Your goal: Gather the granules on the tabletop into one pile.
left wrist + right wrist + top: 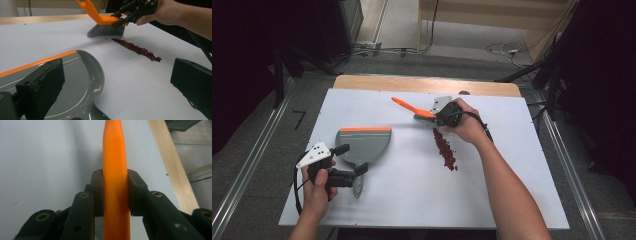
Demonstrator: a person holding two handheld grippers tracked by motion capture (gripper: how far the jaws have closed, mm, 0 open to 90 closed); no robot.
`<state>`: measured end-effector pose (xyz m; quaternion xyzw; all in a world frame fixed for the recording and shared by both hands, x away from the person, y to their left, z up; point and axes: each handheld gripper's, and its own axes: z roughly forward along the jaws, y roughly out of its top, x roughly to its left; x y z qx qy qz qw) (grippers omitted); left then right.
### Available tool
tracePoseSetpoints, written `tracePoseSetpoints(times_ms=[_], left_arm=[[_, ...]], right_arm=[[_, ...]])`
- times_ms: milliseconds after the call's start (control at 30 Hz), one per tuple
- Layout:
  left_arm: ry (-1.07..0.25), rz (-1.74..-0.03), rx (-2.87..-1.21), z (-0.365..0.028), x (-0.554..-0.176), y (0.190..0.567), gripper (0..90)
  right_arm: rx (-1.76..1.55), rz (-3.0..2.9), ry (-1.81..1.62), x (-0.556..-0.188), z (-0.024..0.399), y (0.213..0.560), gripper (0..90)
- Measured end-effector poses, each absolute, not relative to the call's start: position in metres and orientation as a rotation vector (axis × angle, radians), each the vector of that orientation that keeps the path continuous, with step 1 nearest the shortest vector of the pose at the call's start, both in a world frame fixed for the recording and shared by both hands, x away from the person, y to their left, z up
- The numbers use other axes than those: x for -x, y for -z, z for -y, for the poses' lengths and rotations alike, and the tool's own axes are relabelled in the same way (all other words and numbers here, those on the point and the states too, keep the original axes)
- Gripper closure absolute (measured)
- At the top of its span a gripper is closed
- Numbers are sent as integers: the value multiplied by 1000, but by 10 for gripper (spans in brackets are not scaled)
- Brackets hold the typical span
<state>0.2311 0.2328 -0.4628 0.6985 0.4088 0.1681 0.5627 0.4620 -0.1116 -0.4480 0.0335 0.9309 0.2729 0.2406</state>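
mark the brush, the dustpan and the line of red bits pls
brush (106,30), left gripper view, on the grey bristles
dustpan (362,145), high view, on the grey pan floor
line of red bits (444,149), high view, on the middle of the line

My brush handle (113,170) smooth orange plastic, dustpan (82,82) glossy grey plastic, table (412,195) matt white, wood edge (170,165).

dustpan (75,82) cut off below, brush handle (113,170) ends cropped
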Motion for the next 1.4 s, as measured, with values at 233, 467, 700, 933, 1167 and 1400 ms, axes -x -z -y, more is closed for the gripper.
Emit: tracePoseSetpoints(times_ms=[233,467,700,933,1167,1400], left_arm=[[-388,-965,-1649,-231,-231,464,0],[-386,-959,-1659,-227,-231,464,0],[-382,-948,-1669,-223,-231,464,0],[-383,-950,-1665,-223,-231,464,0],[-383,-949,-1667,-223,-231,464,0],[-385,-946,-1675,-221,-230,464,0]], right_arm=[[-40,-2609,-783,-446,123,449,692],[-39,-2635,-810,-424,135,452,690],[-8,-2672,-802,-408,140,450,689],[-9,-2688,-812,-398,143,449,689],[4,-2704,-793,-389,145,447,689],[10,-2717,-778,-380,146,446,690]])
